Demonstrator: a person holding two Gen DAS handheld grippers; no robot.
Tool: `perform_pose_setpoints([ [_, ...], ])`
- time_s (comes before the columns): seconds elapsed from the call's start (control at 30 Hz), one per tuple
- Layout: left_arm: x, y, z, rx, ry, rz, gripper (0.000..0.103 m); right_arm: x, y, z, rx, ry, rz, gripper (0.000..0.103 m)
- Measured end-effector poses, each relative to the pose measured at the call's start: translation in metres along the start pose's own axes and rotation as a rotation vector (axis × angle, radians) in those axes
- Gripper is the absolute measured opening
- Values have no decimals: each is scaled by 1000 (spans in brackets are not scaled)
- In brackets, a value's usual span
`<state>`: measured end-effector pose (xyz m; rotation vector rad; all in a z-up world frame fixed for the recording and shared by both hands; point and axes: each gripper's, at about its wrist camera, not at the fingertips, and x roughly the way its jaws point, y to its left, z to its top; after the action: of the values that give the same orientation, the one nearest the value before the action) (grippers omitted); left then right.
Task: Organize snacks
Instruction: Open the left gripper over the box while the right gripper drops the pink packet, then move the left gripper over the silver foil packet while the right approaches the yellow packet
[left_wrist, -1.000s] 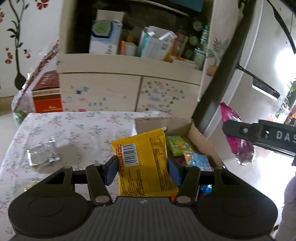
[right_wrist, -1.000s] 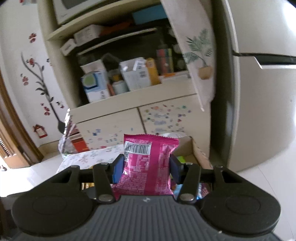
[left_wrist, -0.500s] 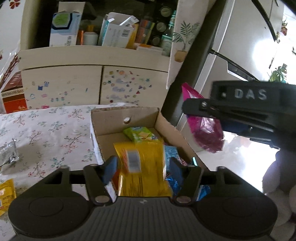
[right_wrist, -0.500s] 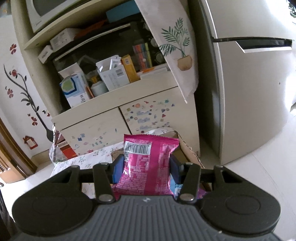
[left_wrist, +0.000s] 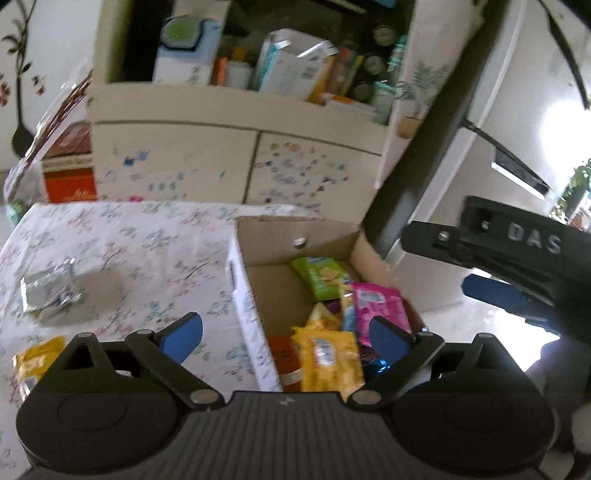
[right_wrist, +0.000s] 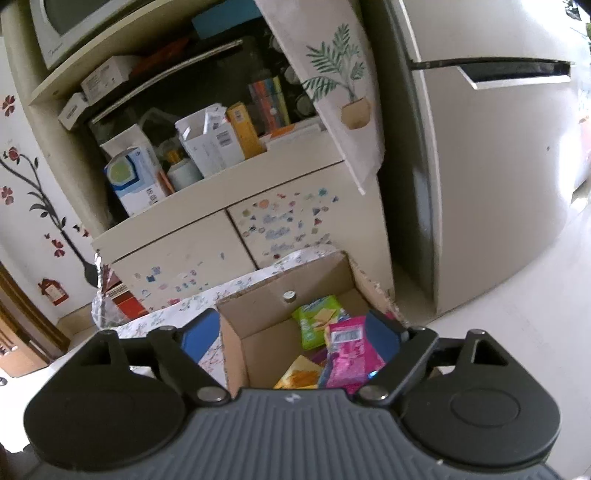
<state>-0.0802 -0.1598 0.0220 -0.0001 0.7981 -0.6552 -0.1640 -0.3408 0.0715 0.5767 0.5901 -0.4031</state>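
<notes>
Snacks lie loose in an open cardboard box (left_wrist: 255, 314) at the right edge of a surface (left_wrist: 129, 251) covered with a floral cloth. The left tongs (left_wrist: 286, 334) hang above the box with their blue pads spread wide and spreading further, nothing pinched; a yellow packet (left_wrist: 330, 363) lies in the box below the gap, touching neither pad. The right tongs (right_wrist: 291, 338) are over the same box, their jaws also opening, with a pink packet (right_wrist: 349, 356) lying in the box just beside the right-hand pad and not gripped. Deeper in the box sits a green packet (left_wrist: 319, 275), with a blue wrapper partly hidden under the others. Out on the cloth remain a crumpled silver wrapper (left_wrist: 50, 291) and, near the left edge, another yellow packet (left_wrist: 33, 363). Behind the surface stands a cream cabinet (left_wrist: 236, 147) with cluttered shelves, and a refrigerator (right_wrist: 491, 166) beside it.
</notes>
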Motion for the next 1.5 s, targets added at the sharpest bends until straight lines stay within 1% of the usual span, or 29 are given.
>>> perform_pose_setpoints([
  [0.1,-1,15,2,-33,29,26,99,4,6,-3,-13,18,6,88],
  [0.27,-14,36,7,-27,12,129,99,8,15,-7,-37,48,40,89],
  [0.43,-24,56,9,-25,-13,170,99,12,27,-14,-77,64,47,89],
  [0.53,-24,66,10,-34,-2,174,99,13,34,-17,-96,69,67,88],
  [0.7,-26,81,15,-1,-7,223,99,15,45,-22,-130,76,92,89],
  [0.83,-26,97,21,15,-15,287,100,18,52,-26,-151,93,110,89],
  [0.93,-23,115,25,3,-9,332,100,21,59,-31,-182,109,119,88],
  [1.03,-21,136,29,-41,-13,367,101,22,70,-39,-227,123,151,88],
  [1.1,-21,153,31,-84,-21,375,102,22,77,-44,-260,128,166,88],
  [1.27,-22,189,36,-176,-25,399,103,26,93,-57,-318,150,206,88],
  [1.37,-20,208,38,-223,-31,402,103,28,103,-65,-356,160,228,88],
  [1.5,-12,231,38,-313,-14,390,103,35,116,-78,-404,185,256,88],
])
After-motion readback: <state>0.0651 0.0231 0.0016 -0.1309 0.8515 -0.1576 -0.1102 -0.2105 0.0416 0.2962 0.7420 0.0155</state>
